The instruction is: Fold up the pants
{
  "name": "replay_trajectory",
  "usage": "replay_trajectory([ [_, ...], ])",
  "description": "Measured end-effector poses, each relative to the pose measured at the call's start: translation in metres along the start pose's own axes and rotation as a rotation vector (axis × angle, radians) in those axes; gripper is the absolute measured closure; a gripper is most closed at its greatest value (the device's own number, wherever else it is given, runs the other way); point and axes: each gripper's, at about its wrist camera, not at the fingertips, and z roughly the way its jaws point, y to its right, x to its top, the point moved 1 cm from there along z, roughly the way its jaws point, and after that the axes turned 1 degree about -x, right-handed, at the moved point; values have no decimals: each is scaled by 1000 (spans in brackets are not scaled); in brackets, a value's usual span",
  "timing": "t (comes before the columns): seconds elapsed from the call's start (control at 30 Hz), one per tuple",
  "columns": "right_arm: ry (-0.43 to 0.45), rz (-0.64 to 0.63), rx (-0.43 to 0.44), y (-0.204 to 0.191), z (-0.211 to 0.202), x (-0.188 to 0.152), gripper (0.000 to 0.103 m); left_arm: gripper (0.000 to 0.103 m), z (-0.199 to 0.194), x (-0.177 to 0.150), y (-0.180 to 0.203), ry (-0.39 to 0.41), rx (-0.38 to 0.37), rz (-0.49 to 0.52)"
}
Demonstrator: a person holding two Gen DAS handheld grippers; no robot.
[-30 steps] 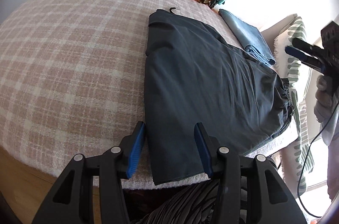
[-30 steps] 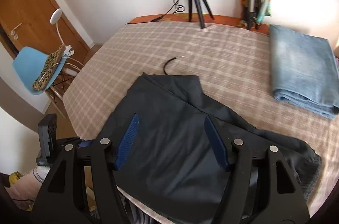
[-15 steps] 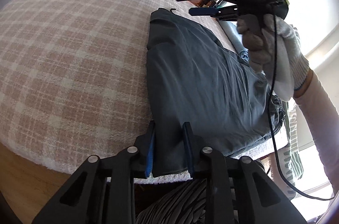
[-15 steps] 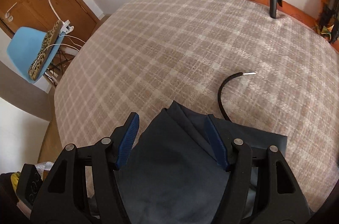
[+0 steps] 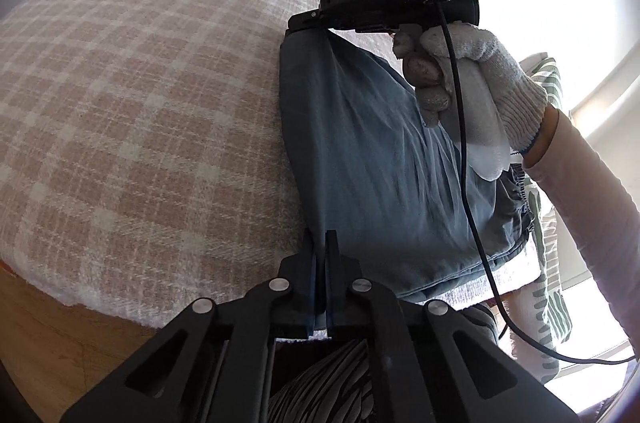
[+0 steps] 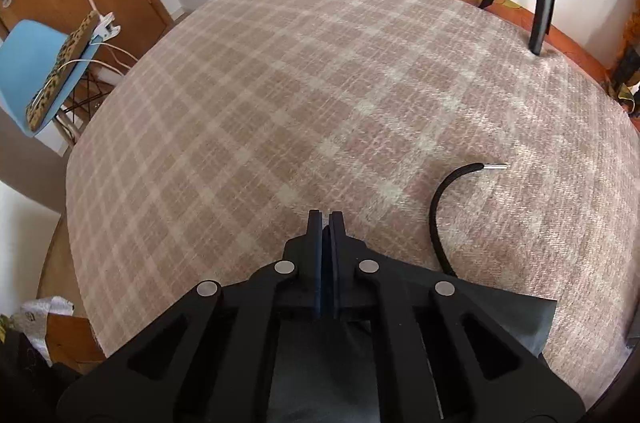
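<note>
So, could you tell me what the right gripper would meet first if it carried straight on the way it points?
Probably nothing but the plaid blanket: the right gripper, shut on the pants, points across bare blanket. The black cord lies off to its right, though depth is hard to judge.

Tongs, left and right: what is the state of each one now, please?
Left tongs: closed on the near edge of the pants.
Right tongs: closed on the far corner of the pants.
</note>
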Motion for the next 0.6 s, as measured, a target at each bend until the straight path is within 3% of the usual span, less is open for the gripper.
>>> replay_trajectory([
  [0.1,-31,60,51,5,-6,2,97,103,1,1,-1,-5,-3,-8],
  [0.13,-44,78,49,4,-10,2,85,103,1,1,0,-4,-8,-10],
  [0.17,-56,85,30,2,-17,1,66,103,0,2,1,1,-9,-7],
  [0.23,-67,84,31,-6,-30,-5,45,103,-4,4,3,9,-7,6],
  [0.3,-118,57,50,-19,-38,-14,44,103,-7,5,7,20,-17,17],
  [0.6,-272,50,-69,-44,-21,-25,43,103,-7,8,32,48,-66,63],
])
